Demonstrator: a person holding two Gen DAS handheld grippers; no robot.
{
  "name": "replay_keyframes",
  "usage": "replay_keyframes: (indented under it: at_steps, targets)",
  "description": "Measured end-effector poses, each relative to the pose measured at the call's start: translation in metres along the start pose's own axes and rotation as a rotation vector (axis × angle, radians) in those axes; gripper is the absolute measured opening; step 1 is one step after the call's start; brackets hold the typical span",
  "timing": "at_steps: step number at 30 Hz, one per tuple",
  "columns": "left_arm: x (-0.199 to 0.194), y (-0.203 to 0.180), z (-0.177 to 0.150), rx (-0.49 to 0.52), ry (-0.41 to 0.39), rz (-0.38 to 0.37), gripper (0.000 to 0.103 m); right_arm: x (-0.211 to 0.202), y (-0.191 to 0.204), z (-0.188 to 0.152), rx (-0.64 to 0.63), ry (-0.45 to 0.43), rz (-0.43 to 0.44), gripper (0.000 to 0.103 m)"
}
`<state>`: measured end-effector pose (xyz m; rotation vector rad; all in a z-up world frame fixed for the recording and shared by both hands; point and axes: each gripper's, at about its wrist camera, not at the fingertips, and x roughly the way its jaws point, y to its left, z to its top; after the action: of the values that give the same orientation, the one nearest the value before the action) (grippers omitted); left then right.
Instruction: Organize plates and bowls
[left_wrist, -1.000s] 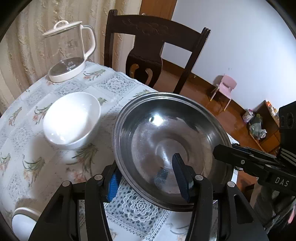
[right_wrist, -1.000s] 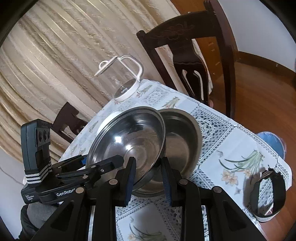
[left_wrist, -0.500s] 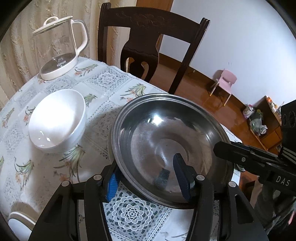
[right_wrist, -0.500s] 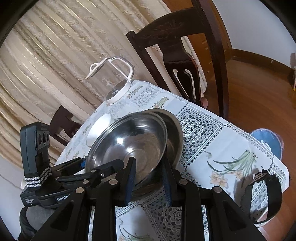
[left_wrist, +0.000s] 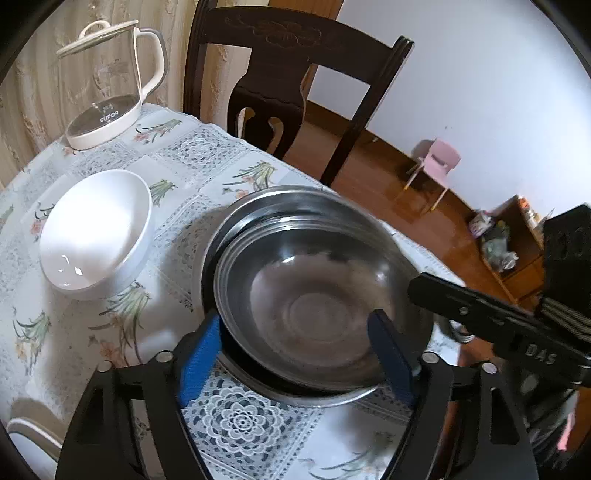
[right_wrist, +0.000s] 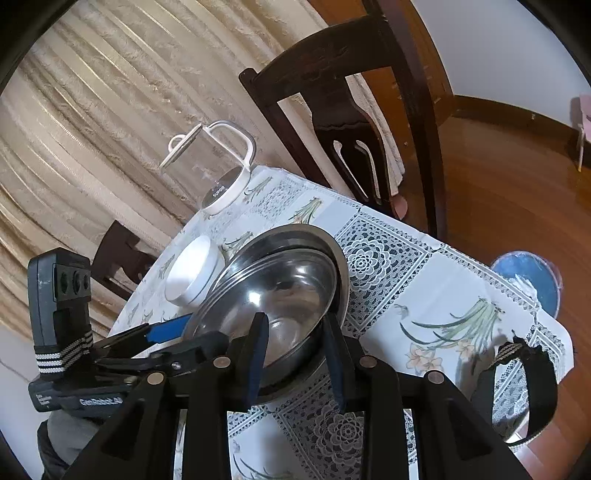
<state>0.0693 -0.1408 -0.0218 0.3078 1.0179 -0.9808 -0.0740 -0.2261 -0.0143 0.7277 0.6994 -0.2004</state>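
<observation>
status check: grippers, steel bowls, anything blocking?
Left gripper and right gripper open, straddling the rim. Small steel bowl nested in big steel bowl. White bowl beside, apart; nothing blocking.

Shiny silver steel bowls (left_wrist: 314, 306), a plain white bowl (left_wrist: 96, 236), a white tablecloth (left_wrist: 221, 155) patterned with lace squares and green-leaved flowers, a dark brown chair (left_wrist: 291, 74).

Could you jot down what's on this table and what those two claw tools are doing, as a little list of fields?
Setting: table with floral lace tablecloth, dark wooden chair behind
Steel bowls: smaller steel bowl nested inside larger steel bowl
White bowl: beside the steel bowls, apart
Glass kettle: far edge, upright
Left gripper: open, fingers straddling the bowl rim
Right gripper: open, astride the rim
</observation>
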Motion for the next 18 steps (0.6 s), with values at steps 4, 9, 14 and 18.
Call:
replay_keyframes:
  at_steps: [4, 9, 14, 18]
  targets:
    - [-0.007, 0.002, 0.001, -0.002, -0.009, 0.018, 0.085, -0.002, 0.0, 0.0, 0.004, -0.01, -0.003, 0.033]
    - [-0.014, 0.007, -0.002, -0.009, -0.012, 0.024, 0.085, -0.002, 0.002, 0.0, 0.01, -0.012, -0.002, 0.034]
    - [-0.018, 0.018, -0.005, -0.031, -0.015, 0.033, 0.085, -0.003, 0.003, -0.001, 0.014, -0.012, -0.002, 0.036]
    - [-0.023, 0.028, -0.008, -0.053, -0.023, 0.043, 0.085, -0.004, 0.003, 0.0, 0.025, -0.016, -0.004, 0.04]
